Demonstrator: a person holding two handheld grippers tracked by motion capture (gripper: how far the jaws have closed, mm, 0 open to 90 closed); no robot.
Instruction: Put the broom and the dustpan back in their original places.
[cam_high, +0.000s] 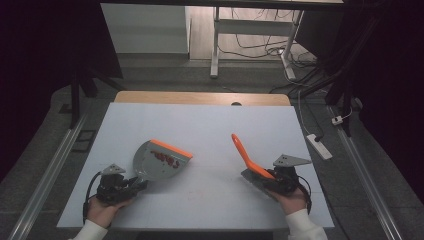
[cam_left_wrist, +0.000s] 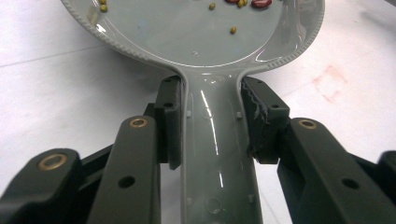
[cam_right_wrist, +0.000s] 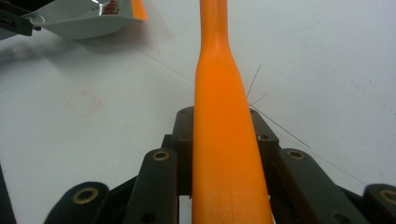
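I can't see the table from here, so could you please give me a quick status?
Left gripper shut on grey dustpan handle; beans in pan. Right gripper shut on orange brush handle. White table between them bare.

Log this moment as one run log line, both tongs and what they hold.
left tongs: shut on dustpan handle | right tongs: shut on brush | dustpan: red and yellow bits inside | table: faint reddish smear
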